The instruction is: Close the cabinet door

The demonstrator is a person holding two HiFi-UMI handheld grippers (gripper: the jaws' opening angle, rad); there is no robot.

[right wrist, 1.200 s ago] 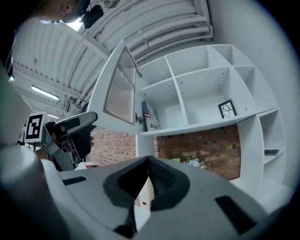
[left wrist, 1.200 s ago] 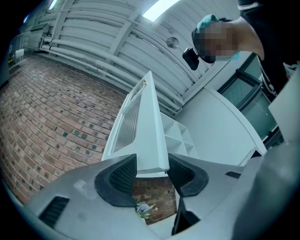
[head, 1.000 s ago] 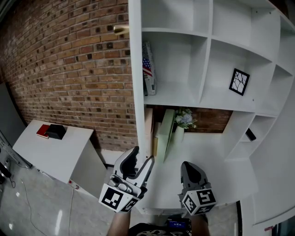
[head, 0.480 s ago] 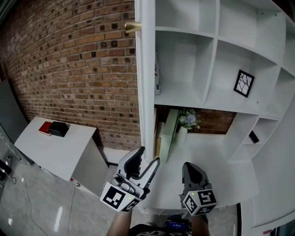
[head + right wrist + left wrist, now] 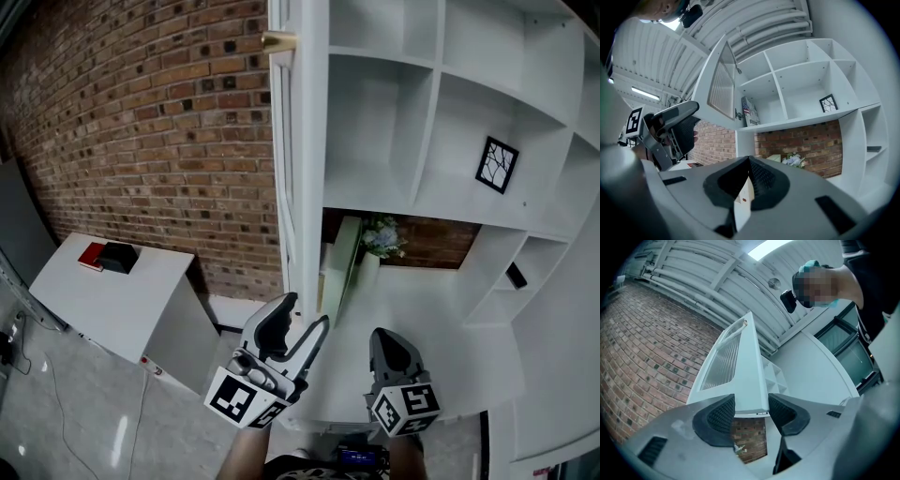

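Cabinet door [image 5: 292, 187], white-framed with ribbed glass and a brass knob, is seen edge-on at twelve o'clock, ajar from the white open-shelved cabinet [image 5: 422, 169]. Its lower edge is lined up between the jaws of the left gripper [image 5: 302, 314], which have just been opening and are spread wide. The right gripper [image 5: 389, 339], at five o'clock, is closed on nothing. The red brick wall [image 5: 141, 141] is kept well apart at ten o'clock

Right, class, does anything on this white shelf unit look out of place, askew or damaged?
Only the cabinet door: it stands open, edge-on to the head view, swung out from the white shelf unit rather than flush. Nothing looks spilled or damaged.
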